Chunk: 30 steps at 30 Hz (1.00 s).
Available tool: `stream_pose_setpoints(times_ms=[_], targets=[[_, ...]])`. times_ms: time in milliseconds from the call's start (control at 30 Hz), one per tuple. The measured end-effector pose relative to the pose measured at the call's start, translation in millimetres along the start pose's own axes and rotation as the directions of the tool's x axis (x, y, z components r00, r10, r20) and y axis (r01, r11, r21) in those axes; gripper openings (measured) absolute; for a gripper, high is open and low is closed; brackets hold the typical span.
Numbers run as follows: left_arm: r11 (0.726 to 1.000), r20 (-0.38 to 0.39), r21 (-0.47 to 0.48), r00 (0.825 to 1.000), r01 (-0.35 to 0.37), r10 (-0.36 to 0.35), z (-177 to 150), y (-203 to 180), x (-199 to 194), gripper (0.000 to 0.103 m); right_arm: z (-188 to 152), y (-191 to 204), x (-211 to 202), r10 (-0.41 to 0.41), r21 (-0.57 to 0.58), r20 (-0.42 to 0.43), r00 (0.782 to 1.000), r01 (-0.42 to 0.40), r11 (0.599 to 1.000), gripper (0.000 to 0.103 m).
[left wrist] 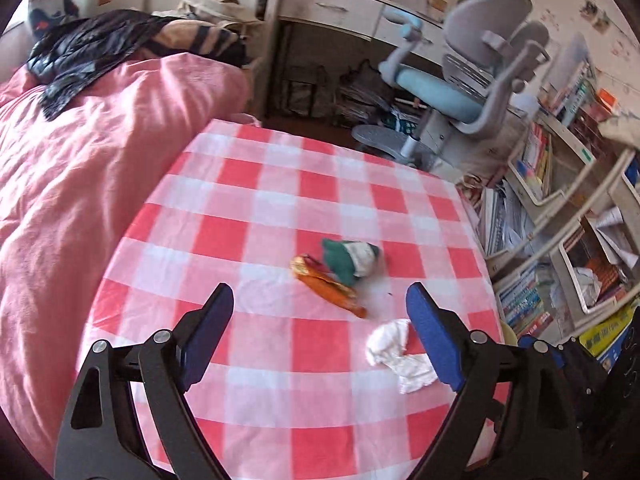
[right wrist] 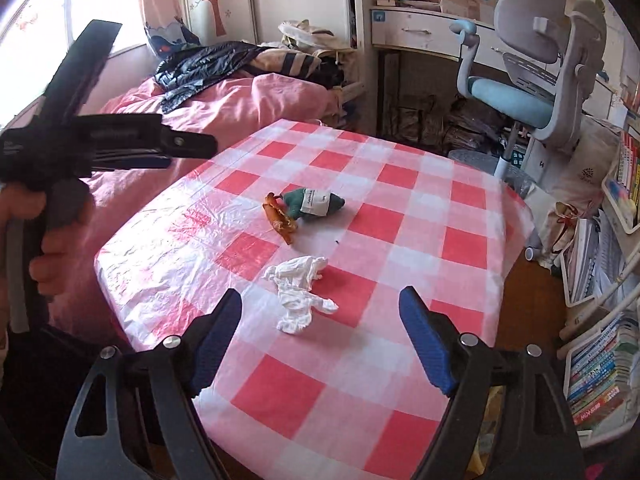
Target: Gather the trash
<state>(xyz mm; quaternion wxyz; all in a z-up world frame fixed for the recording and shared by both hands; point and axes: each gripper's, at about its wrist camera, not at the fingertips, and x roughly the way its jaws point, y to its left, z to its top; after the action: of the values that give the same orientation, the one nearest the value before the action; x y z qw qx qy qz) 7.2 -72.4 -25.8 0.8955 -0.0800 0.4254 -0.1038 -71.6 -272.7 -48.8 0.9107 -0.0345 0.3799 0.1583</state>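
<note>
Three pieces of trash lie on a red-and-white checked table (left wrist: 256, 216) (right wrist: 440, 208): a crumpled white tissue (left wrist: 396, 354) (right wrist: 300, 292), an orange wrapper (left wrist: 328, 284) (right wrist: 280, 218), and a green-and-white packet (left wrist: 350, 258) (right wrist: 316, 204). My left gripper (left wrist: 320, 304) is open and empty above the table, the wrapper just beyond its tips, the tissue beside its right finger. It also shows at the left of the right wrist view (right wrist: 120, 144). My right gripper (right wrist: 320, 306) is open and empty, the tissue between its fingertips.
A bed with a pink duvet (left wrist: 80, 168) (right wrist: 240, 100) borders the table's left side. A grey-and-blue desk chair (left wrist: 472, 80) (right wrist: 532, 80) and a desk stand beyond. Shelves of books (left wrist: 560, 240) (right wrist: 608, 320) line the right.
</note>
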Motion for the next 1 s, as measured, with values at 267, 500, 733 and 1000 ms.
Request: stream_pose_setpoints(times_ms=[267,500,733,1000], targets=[[0.999,0.003,-0.033,1.000,-0.019,0.019,8,36,-4,0.087,11,35,15,-0.038,0.008,0.004,0.999,0.037,0.999,0.081],[1.000,-0.011,-0.018,1.000,-0.011,0.011,6,39,-4,0.087,12,37,20,-0.077,-0.011,0.019,0.997,0.077,0.997,0.081],[1.000,-0.018,-0.030,1.000,-0.009,0.008,4,46,-5,0.087,13,50,26,-0.091,-0.057,0.018,0.996,0.092,0.994,0.084],[0.999,-0.024,-0.034,1.000,-0.008,0.007,4,51,-5,0.088,14,64,32,-0.080,-0.108,0.012,0.997,0.081,0.991,0.085]])
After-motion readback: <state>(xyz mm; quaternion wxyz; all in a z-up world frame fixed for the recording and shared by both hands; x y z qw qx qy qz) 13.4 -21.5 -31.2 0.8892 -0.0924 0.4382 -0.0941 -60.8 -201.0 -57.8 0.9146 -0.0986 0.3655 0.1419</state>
